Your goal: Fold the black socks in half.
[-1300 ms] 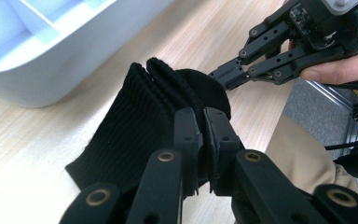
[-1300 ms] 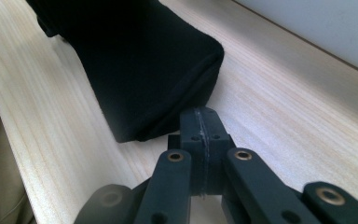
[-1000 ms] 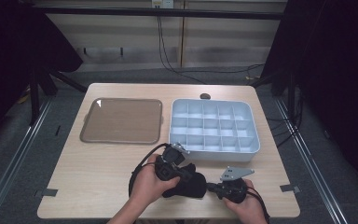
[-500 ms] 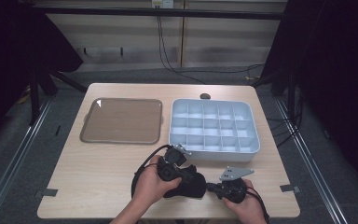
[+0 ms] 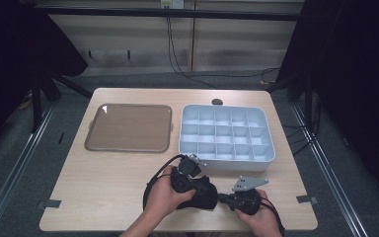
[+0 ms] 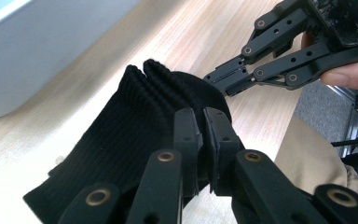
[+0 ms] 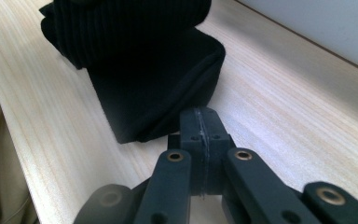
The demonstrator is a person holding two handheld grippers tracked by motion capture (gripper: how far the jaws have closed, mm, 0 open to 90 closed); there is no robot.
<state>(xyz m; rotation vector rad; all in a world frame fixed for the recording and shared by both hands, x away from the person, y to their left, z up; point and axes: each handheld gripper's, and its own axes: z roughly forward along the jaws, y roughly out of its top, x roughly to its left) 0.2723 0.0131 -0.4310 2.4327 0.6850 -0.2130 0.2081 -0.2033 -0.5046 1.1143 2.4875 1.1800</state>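
A black ribbed sock [image 5: 200, 193] lies folded on the near edge of a wooden table [image 5: 103, 177], between two hand-held tools. The left tool [image 6: 201, 140] is clamped on the sock's upper layers near the cuff. The right tool [image 7: 200, 140] is closed on the edge of the lower fold, pinching it. The sock's length runs from one tool to the other, so both hands are equally near. A white divided box [image 5: 227, 133] sits just beyond the tools, and a brown tray [image 5: 128, 127] beyond the left one.

The sock [image 6: 121, 135] was black ribbed knit cloth, pretty matt. The table [image 5: 103, 187] looked like pale smooth wood grain, the divided box [image 5: 227, 133] was smooth light plastic, and the tray [image 5: 128, 128] brownish and slightly glossy.
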